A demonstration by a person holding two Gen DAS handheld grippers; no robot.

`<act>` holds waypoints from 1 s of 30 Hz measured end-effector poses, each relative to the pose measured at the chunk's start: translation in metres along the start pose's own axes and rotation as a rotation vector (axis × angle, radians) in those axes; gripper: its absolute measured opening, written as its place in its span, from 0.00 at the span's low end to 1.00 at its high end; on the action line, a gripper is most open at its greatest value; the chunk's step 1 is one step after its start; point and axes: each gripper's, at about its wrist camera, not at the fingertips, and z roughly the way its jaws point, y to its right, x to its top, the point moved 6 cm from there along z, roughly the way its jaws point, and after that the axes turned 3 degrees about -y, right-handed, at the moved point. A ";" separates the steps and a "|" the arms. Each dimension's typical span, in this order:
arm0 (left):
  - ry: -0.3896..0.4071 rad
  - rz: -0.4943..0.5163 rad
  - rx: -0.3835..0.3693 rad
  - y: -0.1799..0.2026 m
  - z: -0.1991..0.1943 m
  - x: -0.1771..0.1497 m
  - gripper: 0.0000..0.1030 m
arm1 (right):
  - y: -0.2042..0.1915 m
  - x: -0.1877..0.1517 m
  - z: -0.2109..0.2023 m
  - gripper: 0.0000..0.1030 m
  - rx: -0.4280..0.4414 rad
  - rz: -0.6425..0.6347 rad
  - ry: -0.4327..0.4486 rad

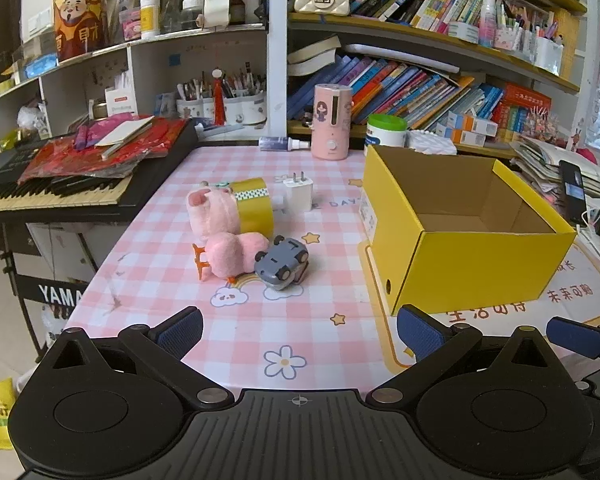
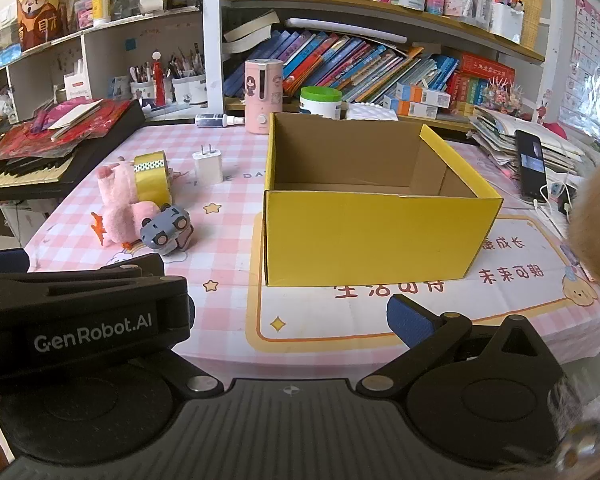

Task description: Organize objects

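Both tongs stand with jaws spread wide and nothing between them, low over the near edge of the surface [image 1: 236, 344], which wears a pink checked cloth. Left tongs [image 1: 298, 332] show blue pads on either side of bare cloth; right tongs [image 2: 288, 320] face the yellow cardboard box [image 2: 376, 236], and the left tool's black body crosses the lower left of the right wrist view. The box sits open-topped on the right part of the surface, its brown inside empty as far as can be seen. The loose items lie in a cluster to the left of the box, well apart from it — a pink plush toy [image 1: 220, 236] on its side, a roll of gold tape [image 1: 254, 208] standing on edge just behind and touching the plush, a grey toy car [image 1: 282, 264] tipped with wheels showing, against the plush's near end. A white plug adapter [image 1: 298, 194] stands just right of the tape, prongs up. At the back edge: pink humidifier [image 1: 332, 122], small spray bottle [image 1: 284, 144] lying flat, green-lidded tub [image 1: 386, 130]. A keyboard [image 1: 60, 192] piled with red papers borders the surface at left — bookshelves behind.
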 end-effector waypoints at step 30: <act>0.022 0.019 -0.003 0.009 -0.010 0.002 1.00 | 0.011 -0.001 -0.011 1.00 -0.011 0.006 0.019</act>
